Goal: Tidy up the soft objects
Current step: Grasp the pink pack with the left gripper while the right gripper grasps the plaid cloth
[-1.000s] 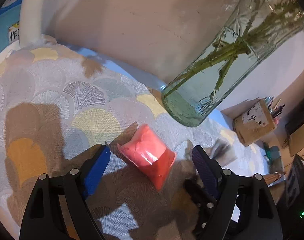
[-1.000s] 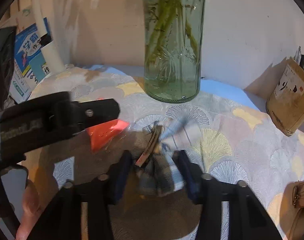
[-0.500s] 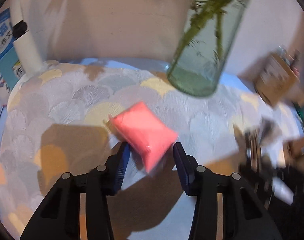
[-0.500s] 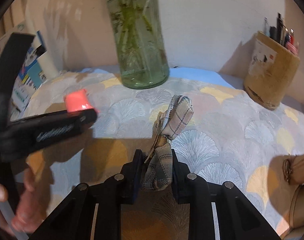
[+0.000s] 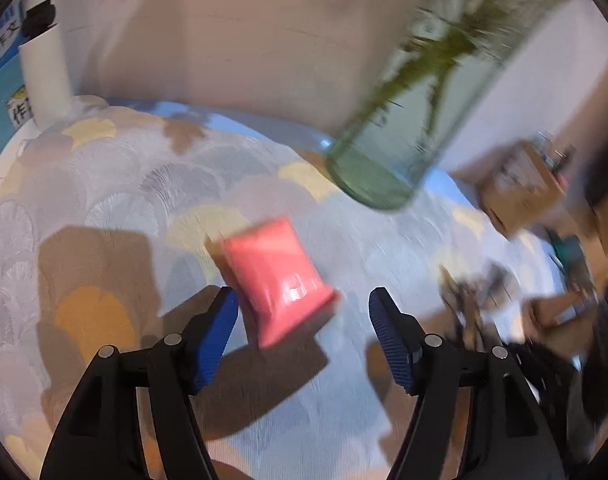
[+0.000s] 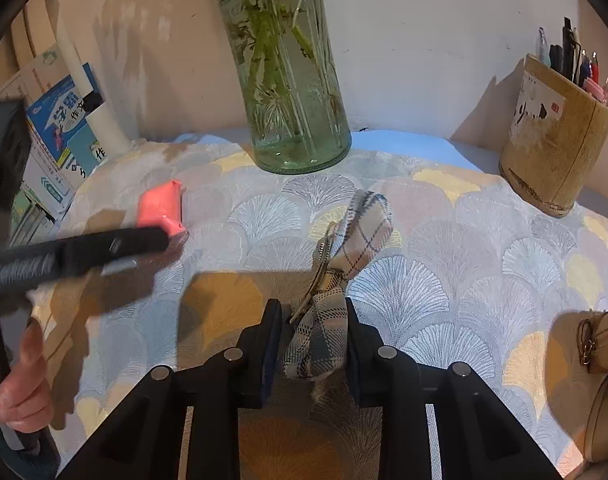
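Note:
A soft pink packet (image 5: 276, 280) lies on the patterned tablecloth (image 5: 124, 192), just ahead of and between the fingers of my left gripper (image 5: 302, 312), which is open and empty. The packet also shows in the right wrist view (image 6: 162, 208), partly behind the left gripper's arm. My right gripper (image 6: 313, 320) is shut on a plaid fabric hair bow (image 6: 343, 264) with a metal clip and holds it over the cloth.
A glass vase with green stems (image 6: 288, 76) stands at the back by the wall. A wooden pen holder (image 6: 551, 140) stands back right. Books (image 6: 60, 140) and a white roll lean at the left. A tan bag (image 6: 603, 360) lies at the right edge.
My left gripper's jaws closed toward the pink packet, then opened wide again; the packet lies on the cloth. My right gripper closed on the plaid bow and lifted it back.

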A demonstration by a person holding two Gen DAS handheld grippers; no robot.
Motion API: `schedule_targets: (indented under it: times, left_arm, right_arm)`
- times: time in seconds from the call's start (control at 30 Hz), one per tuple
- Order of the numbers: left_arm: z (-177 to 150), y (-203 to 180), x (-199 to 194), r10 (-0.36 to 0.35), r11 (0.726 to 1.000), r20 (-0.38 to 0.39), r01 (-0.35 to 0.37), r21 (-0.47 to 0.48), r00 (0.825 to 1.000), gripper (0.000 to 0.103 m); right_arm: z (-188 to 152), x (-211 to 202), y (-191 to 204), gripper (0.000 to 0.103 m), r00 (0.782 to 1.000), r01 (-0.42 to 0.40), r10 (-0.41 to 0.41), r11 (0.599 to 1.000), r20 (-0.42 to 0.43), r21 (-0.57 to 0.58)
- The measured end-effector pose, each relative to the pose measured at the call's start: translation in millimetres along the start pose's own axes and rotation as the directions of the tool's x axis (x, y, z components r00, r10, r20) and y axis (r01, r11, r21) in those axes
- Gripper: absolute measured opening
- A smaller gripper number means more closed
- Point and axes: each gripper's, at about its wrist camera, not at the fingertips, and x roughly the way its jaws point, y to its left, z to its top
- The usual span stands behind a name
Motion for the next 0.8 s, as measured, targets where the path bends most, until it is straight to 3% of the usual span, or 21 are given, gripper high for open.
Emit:
schedule_targets:
  times: [0.03, 0.07, 0.13, 0.2, 0.3, 0.4, 0.47, 0.6, 0.7, 0.8]
  left_arm:
    - [3.3, -1.0, 7.1, 0.017, 1.000, -0.005, -0.017, -0.012, 1.000, 0.063]
    - [3.9, -2.5, 9.6, 0.039, 0.999, 0.001, -0.039, -0.011, 0.999, 0.055]
    - [5.0, -11.0, 13.9, 0.144, 0.988, 0.030, -0.145, 0.044, 0.989, 0.040]
    - [0.7, -19.4, 14.9, 0.191, 0.976, 0.060, -0.196, 0.094, 0.980, 0.037]
    - [-6.7, -19.0, 9.6, 0.191, 0.976, 0.078, -0.198, 0.096, 0.979, 0.036]
    - [-18.9, -19.6, -3.6, 0.180, 0.977, 0.084, -0.188, 0.102, 0.980, 0.036]
    - [-30.4, -21.4, -17.0, 0.169, 0.978, 0.094, -0.179, 0.109, 0.981, 0.036]
    - [-57.2, -23.7, -48.9, 0.138, 0.984, 0.134, -0.151, 0.093, 0.981, 0.036]
    - [-77.5, -25.1, -68.3, 0.119, 0.989, 0.155, -0.131, 0.069, 0.981, 0.036]
    - [-95.2, -30.1, -84.2, 0.085, 0.993, 0.171, -0.097, 0.061, 0.982, 0.036]
  right_arm:
    - [0.3, 0.3, -0.1, 0.032, 1.000, -0.004, 0.004, 1.000, -0.001, -0.003]
    - [0.2, 0.3, 0.2, 0.034, 1.000, -0.009, 0.009, 1.000, -0.002, -0.006]
    - [0.3, 1.7, 3.7, 0.056, 1.000, -0.006, 0.006, 1.000, -0.005, -0.017]
    - [-0.4, 2.9, 10.1, 0.058, 0.998, 0.057, -0.057, 0.997, 0.000, -0.044]
    - [-0.9, 4.5, 18.5, 0.056, 0.995, 0.104, -0.104, 0.991, 0.012, -0.088]
    - [-1.7, 0.4, 18.5, 0.029, 0.993, 0.113, -0.110, 0.990, 0.033, -0.090]
    - [-1.4, -7.3, 12.1, 0.029, 0.991, 0.123, -0.119, 0.991, 0.067, -0.056]
    - [-2.2, -31.8, -2.6, 0.029, 0.990, 0.019, -0.020, 1.000, 0.137, 0.009]
    - [-17.8, -52.6, -8.4, 0.029, 0.986, -0.085, 0.076, 0.995, 0.146, 0.053]
    - [-41.3, -69.7, -9.6, 0.029, 0.985, -0.100, 0.086, 0.991, 0.148, 0.090]
